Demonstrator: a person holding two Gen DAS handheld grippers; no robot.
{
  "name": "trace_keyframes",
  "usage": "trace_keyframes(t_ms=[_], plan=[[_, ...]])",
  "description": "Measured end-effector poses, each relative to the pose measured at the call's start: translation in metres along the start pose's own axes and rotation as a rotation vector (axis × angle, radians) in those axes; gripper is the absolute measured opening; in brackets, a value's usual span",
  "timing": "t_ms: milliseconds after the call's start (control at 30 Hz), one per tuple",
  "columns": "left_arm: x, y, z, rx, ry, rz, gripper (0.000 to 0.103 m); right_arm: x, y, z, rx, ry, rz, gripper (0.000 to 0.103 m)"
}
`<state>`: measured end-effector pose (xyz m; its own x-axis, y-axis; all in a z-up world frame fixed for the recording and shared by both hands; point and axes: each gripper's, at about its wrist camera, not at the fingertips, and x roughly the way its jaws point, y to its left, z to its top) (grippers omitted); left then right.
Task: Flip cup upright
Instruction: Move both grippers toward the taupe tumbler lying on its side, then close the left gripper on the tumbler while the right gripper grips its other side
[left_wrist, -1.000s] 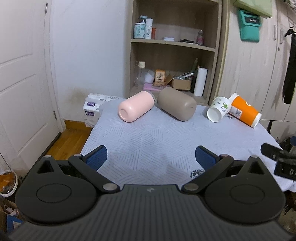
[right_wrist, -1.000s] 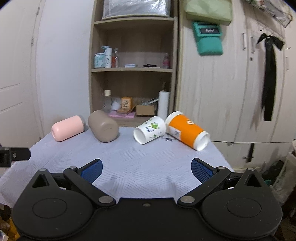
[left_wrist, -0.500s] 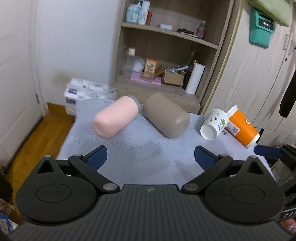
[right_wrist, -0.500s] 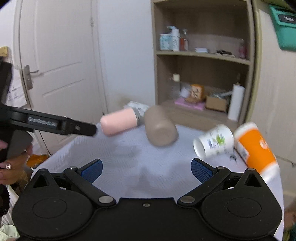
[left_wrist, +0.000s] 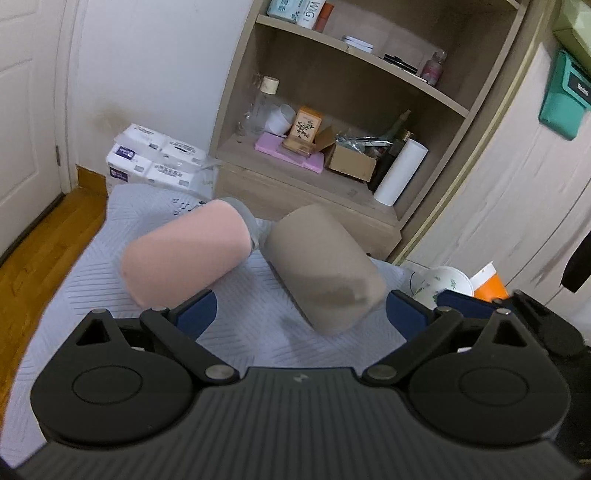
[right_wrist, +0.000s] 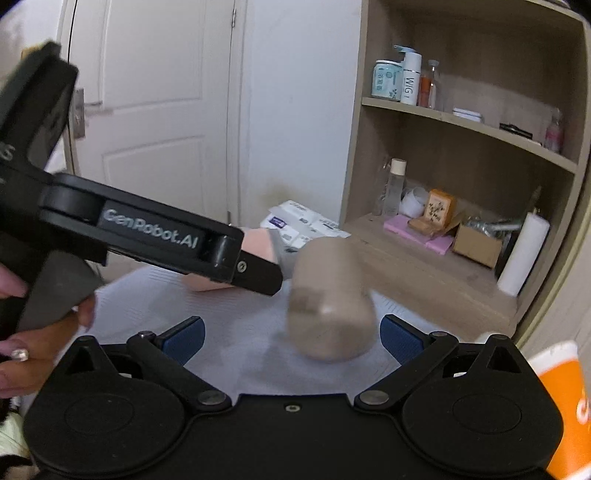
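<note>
The tabletop carries four cups, all lying on their sides. From the left wrist view, the taupe cup lies at twelve o'clock between the spread left tongs, touching nothing. The pink cup lies at ten o'clock. A white floral cup and orange cup lie at two o'clock. The right tongs gape apart, empty.

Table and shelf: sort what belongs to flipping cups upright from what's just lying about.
Job: pink cup, taupe cup, white floral cup, orange cup, all on their sides; left gripper, right gripper.
Lying about: paper roll, tissue packs, shelf bottles.
</note>
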<state>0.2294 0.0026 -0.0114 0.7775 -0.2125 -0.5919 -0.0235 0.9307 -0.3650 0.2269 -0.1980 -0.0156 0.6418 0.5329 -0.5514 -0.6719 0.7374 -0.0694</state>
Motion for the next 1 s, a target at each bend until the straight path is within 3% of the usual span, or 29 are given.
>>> trace_keyframes(t_ms=[200, 467, 500, 567, 733, 1000], plan=[[0.015, 0.011, 0.003, -0.083, 0.028, -0.065, 0.098, 0.045, -0.011, 0.007, -0.081, 0.072, -0.027, 0.102], [0.036, 0.031, -0.003, -0.247, 0.091, -0.145, 0.092, 0.074, -0.013, 0.005, -0.080, 0.091, -0.086, 0.101], [0.037, 0.030, -0.003, -0.250, 0.089, -0.146, 0.092, 0.075, -0.012, 0.005, -0.086, 0.097, -0.090, 0.100], [0.036, 0.029, -0.003, -0.252, 0.083, -0.157, 0.092, 0.079, -0.012, 0.006, -0.099, 0.119, -0.102, 0.082], [0.034, 0.033, -0.007, -0.286, 0.070, -0.159, 0.092, 0.073, -0.003, 0.002, -0.083, 0.117, -0.161, 0.081], [0.036, 0.036, -0.016, -0.343, 0.105, -0.222, 0.091, 0.051, 0.003, -0.003, 0.006, 0.147, -0.154, 0.081]])
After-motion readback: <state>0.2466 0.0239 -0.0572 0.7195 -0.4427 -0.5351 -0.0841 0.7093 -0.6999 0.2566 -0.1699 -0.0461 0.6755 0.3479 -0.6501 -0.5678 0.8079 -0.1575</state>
